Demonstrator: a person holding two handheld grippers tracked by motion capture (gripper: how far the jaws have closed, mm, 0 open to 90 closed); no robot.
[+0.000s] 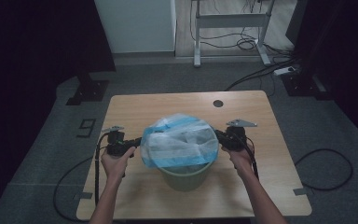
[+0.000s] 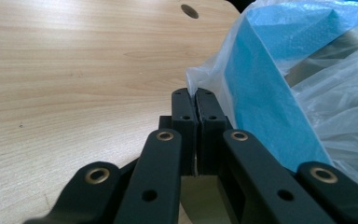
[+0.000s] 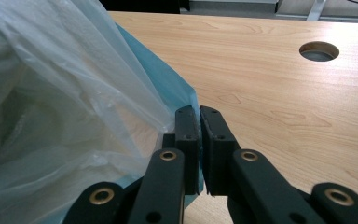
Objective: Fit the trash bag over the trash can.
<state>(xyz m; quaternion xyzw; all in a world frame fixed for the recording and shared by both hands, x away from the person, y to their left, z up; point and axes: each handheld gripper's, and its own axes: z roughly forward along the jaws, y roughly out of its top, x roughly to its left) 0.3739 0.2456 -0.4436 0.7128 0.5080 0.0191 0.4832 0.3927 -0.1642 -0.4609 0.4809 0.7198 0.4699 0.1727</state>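
A green bin (image 1: pixel 185 176) stands near the table's front middle. A clear plastic bag with a blue band (image 1: pixel 179 140) is stretched over its top. My left gripper (image 1: pixel 131 145) is at the bag's left edge, shut on the bag's rim (image 2: pixel 214 88); in the left gripper view its jaws (image 2: pixel 196 105) pinch the film. My right gripper (image 1: pixel 220 136) is at the bag's right edge, shut on the bag's blue hem (image 3: pixel 177 93); its jaws (image 3: pixel 198 122) meet on the film. Both grippers hold the bag's mouth spread above the bin.
The wooden table (image 1: pixel 135 105) has a round cable hole (image 1: pixel 218 103) at the back right. Cables (image 1: pixel 70 177) trail off both grippers to the floor. A desk frame (image 1: pixel 228 21) and a dark stand (image 1: pixel 87 88) stand beyond the table.
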